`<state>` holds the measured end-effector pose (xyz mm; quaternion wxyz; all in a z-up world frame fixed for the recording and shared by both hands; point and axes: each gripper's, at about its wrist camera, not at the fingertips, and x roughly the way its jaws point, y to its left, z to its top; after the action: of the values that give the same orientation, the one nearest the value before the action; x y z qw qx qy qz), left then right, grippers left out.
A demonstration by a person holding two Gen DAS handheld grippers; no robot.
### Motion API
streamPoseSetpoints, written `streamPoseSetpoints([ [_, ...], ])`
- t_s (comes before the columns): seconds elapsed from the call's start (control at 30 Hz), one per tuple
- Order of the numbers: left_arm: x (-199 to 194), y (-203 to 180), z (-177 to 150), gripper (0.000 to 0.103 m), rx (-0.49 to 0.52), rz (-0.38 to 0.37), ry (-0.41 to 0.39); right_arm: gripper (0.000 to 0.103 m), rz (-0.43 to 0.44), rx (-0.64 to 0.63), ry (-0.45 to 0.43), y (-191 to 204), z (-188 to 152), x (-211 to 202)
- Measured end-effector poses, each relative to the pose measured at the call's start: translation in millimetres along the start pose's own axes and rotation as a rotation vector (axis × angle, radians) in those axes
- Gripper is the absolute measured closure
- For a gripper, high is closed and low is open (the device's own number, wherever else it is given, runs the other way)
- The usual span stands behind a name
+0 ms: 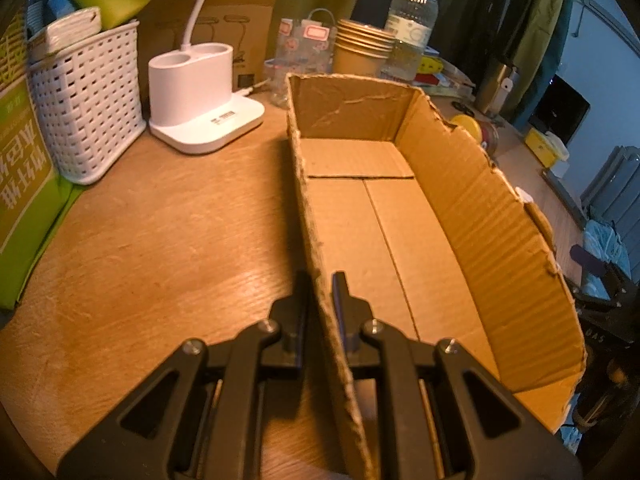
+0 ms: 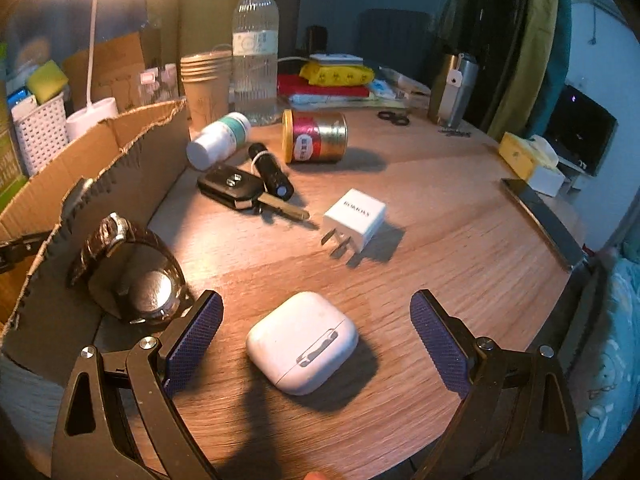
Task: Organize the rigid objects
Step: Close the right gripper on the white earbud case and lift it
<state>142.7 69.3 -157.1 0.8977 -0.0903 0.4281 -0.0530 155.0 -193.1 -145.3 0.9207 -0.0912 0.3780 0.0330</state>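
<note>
In the left wrist view my left gripper (image 1: pixel 323 280) is shut on the near left wall of an open cardboard box (image 1: pixel 472 208); the box holds nothing. In the right wrist view my right gripper (image 2: pixel 316 302) stands wide open, and a white earbud case (image 2: pixel 302 340) lies on the table between its fingers without touching them. A wristwatch (image 2: pixel 132 272) leans beside the box wall (image 2: pixel 80 184) at the left. Farther off lie a white plug charger (image 2: pixel 356 220), a car key (image 2: pixel 236 190), a small black flashlight (image 2: pixel 272 172), a white pill bottle (image 2: pixel 218 140) and a tin can (image 2: pixel 316 136) on its side.
Stacked paper cups (image 2: pixel 206 80) and a water bottle (image 2: pixel 255 48) stand at the back. A white basket (image 1: pixel 86 100) and a white lamp base (image 1: pixel 200 100) are left of the box. A green box (image 1: pixel 24 184) sits at the far left. A dark flat bar (image 2: pixel 540 220) lies at the table's right edge.
</note>
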Motion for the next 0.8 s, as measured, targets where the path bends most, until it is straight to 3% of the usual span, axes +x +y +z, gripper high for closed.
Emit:
streamPoseSetpoints([
  [0.4, 0, 2, -1, 0.092, -0.003, -0.003, 0.0, 0.007, 0.034, 0.029, 0.014, -5, -9, 16],
  [0.47, 0, 1, -1, 0.092, -0.003, -0.003, 0.0, 0.011, 0.066, 0.043, 0.006, -7, -12, 15],
  [0.63, -1, -1, -2, 0.092, 0.001, 0.002, 0.003, 0.041, 0.063, 0.013, -0.013, -4, -10, 10],
  [0.8, -1, -1, -1, 0.092, 0.004, 0.006, -0.002, 0.041, 0.079, 0.0, -0.027, -2, -13, 9],
])
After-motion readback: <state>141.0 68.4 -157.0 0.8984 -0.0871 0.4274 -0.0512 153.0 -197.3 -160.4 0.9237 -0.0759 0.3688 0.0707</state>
